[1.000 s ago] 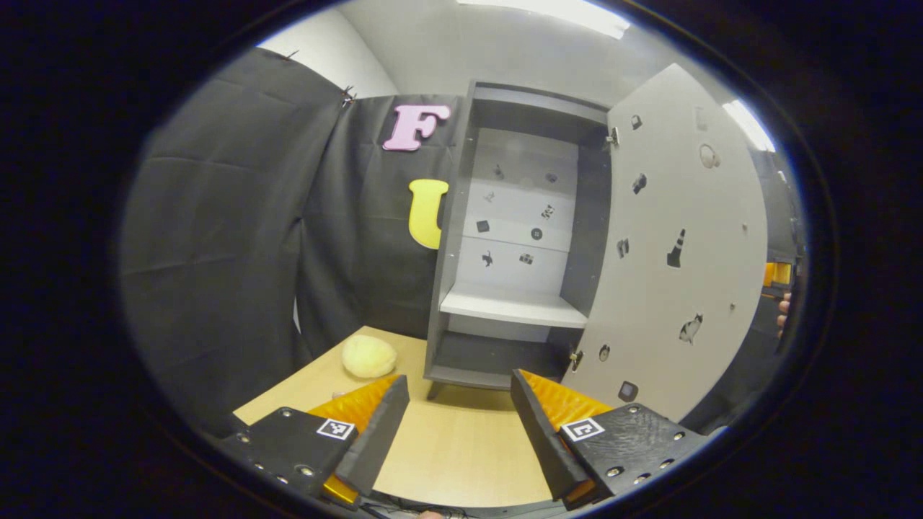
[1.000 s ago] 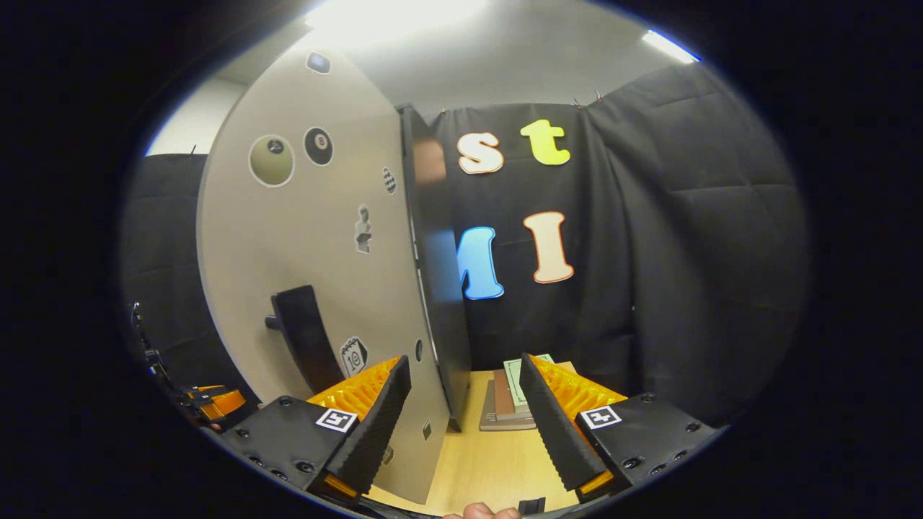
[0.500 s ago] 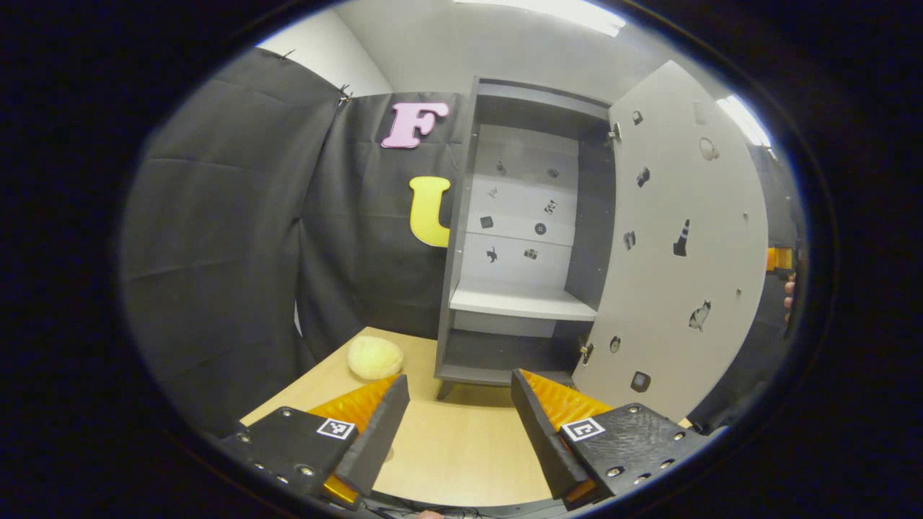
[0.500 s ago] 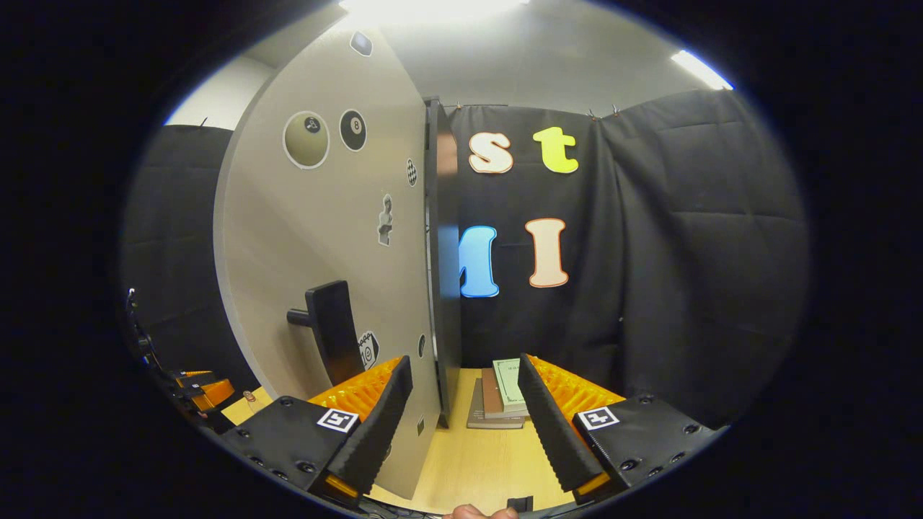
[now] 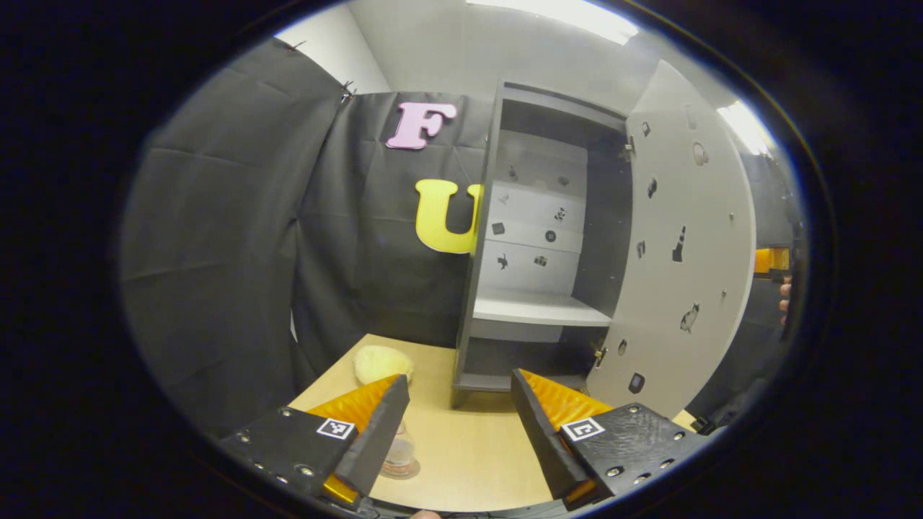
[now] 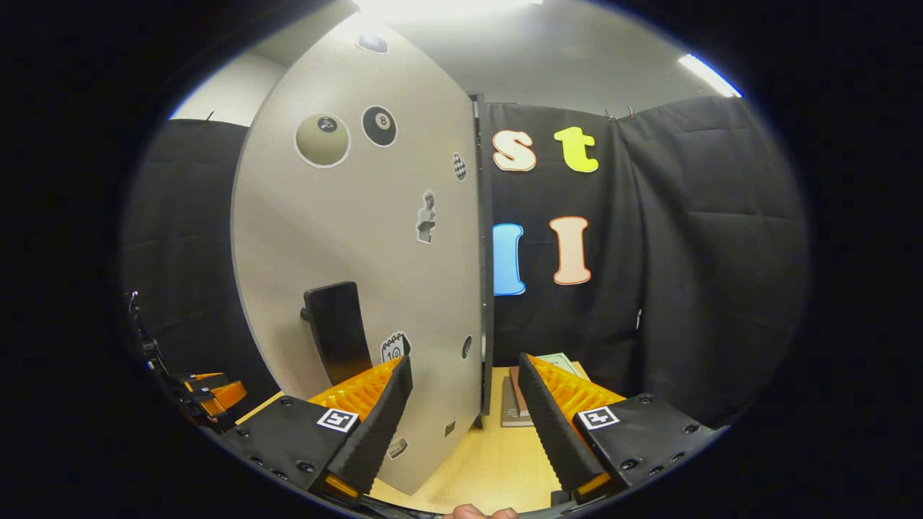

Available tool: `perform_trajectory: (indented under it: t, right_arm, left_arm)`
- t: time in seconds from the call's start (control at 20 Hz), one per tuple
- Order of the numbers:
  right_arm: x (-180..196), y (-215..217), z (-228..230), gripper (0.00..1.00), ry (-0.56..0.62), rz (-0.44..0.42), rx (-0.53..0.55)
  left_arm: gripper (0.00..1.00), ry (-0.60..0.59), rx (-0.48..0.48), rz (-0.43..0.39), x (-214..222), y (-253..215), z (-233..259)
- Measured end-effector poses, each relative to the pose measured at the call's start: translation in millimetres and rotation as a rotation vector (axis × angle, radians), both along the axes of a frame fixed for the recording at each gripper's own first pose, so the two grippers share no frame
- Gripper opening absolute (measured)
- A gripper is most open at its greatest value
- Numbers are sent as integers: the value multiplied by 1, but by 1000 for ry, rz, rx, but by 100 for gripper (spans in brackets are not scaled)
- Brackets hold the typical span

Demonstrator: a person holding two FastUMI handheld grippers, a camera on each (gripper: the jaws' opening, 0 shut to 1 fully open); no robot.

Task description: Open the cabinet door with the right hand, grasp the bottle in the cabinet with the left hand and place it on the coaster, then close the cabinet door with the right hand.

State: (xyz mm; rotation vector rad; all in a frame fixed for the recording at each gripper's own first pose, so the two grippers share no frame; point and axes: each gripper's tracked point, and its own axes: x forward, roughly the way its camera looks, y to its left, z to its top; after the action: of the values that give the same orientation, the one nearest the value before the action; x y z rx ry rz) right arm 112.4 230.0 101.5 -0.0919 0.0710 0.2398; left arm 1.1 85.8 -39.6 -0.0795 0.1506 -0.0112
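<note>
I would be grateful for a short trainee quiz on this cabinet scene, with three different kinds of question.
1. True or false: the cabinet door is shut.
2. In the left gripper view, what lies on the table left of the cabinet? A. a yellow lump; B. a red cup; C. a spoon.
3. Fill in: in the right gripper view, the right tongs are ____ (open or shut).

Key: 1 false; 2 A; 3 open.

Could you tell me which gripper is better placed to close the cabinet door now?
Right. The right gripper is open and faces the door's outer side, close to its handle. The left gripper is over the table, facing the open cabinet.
</note>
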Motion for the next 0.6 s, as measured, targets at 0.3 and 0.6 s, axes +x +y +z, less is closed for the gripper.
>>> perform_trajectory:
  t: [0.3, 0.6]
  right_arm:
    - [11, 54, -6, 95, -11, 50, 18]
    - [25, 104, -16, 95, 28, 114, 66]
  left_arm:
    - [85, 2, 33, 24, -1, 45, -6]
    - [85, -17, 57, 39, 2, 73, 0]
